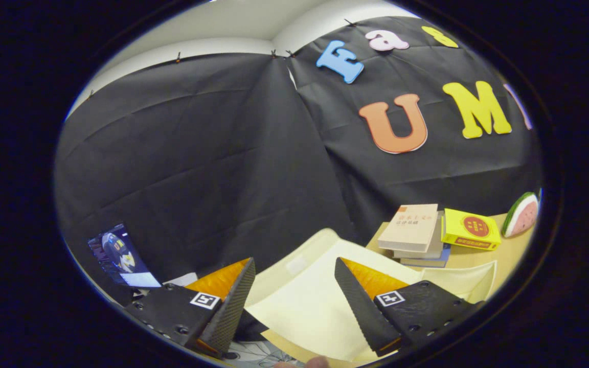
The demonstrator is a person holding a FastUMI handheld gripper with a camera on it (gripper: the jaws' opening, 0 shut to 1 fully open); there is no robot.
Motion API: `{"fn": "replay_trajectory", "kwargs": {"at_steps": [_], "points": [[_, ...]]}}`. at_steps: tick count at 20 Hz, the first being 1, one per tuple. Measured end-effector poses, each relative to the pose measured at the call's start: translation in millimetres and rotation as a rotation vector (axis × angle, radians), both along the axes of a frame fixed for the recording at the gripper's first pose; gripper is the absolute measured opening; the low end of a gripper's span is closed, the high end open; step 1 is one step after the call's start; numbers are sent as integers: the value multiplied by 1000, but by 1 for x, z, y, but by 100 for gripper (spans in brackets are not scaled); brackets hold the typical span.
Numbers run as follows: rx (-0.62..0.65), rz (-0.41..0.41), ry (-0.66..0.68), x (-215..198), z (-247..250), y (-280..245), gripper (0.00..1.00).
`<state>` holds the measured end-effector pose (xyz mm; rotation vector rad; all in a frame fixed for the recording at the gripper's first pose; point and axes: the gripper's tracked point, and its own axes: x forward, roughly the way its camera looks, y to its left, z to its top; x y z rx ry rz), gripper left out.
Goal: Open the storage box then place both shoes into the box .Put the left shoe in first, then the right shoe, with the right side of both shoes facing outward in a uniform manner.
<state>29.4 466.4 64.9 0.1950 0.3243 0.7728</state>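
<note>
Gripper view, your black two-finger gripper [294, 301] spread wide, holding nothing, cream plastic storage box lid [304, 301] between and just ahead of fingers, long axis running away toward stacked books [413, 230].

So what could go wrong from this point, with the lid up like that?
1. The tool is open with the raised cream lid between its fingers, neither pressing on it; the lid may drop back shut.
2. A fingertip sits at the near edge, just below the lid, and could get pinched if the lid drops.
3. The stack of books and the yellow box sit just beyond the storage box; a wide swing could knock them.
</note>
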Motion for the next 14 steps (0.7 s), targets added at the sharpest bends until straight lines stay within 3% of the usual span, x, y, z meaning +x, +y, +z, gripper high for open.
{"fn": "replay_trajectory", "kwargs": {"at_steps": [8,14], "points": [[-65,-100,-137,7,3,-54,95],[-113,-254,-231,14,13,-171,96]]}}
